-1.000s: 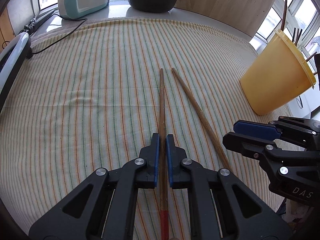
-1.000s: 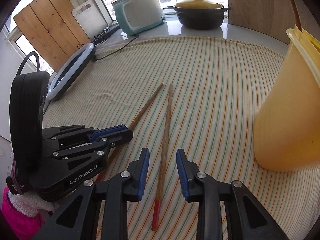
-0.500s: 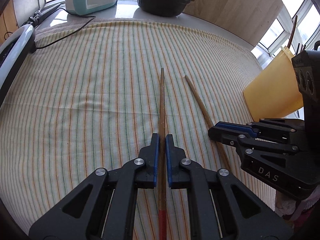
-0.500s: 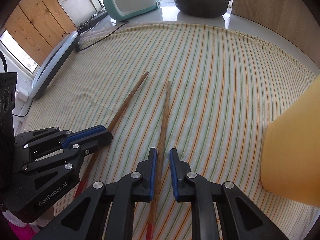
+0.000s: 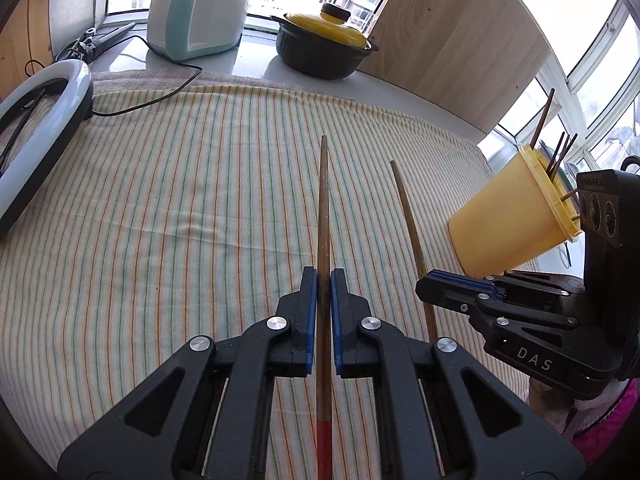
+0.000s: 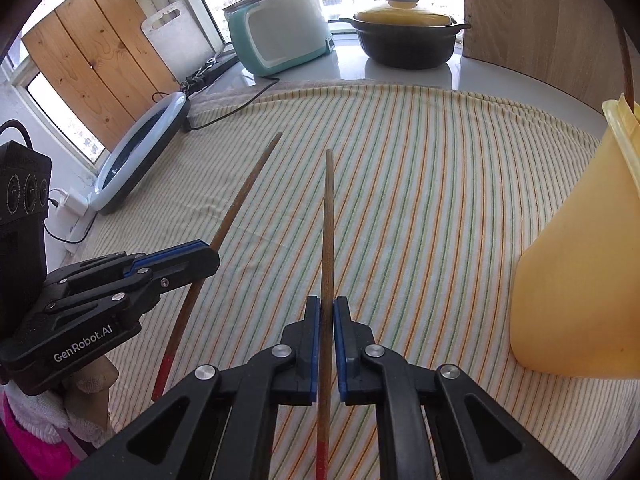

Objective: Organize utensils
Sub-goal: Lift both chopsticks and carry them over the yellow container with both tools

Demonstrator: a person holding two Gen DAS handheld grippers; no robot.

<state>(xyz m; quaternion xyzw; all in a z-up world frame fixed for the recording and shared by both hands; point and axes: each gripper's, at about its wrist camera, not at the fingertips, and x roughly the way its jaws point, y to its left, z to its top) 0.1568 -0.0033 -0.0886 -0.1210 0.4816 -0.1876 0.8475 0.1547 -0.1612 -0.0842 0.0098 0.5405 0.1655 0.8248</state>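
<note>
left gripper (image 5: 324,280): we clamp jaws on left chopstick (image 5: 323,208)
right gripper (image 6: 327,308): jaws just closed, we grip right chopstick (image 6: 329,220)
yellow cup (image 5: 508,224): holds more chopsticks

Two red-tipped wooden chopsticks (image 5: 323,216) (image 5: 410,220) side by side over striped cloth (image 5: 160,220) on table; yellow plastic tub (image 5: 508,228) right; black lidded pot (image 5: 324,54) and white-teal cooker (image 5: 196,8) behind.

matt wooden chopsticks (image 5: 323,208) over a striped woven cloth (image 5: 160,220), beside a smooth yellow plastic cup (image 5: 508,224) and glossy black pot (image 5: 320,54).
</note>
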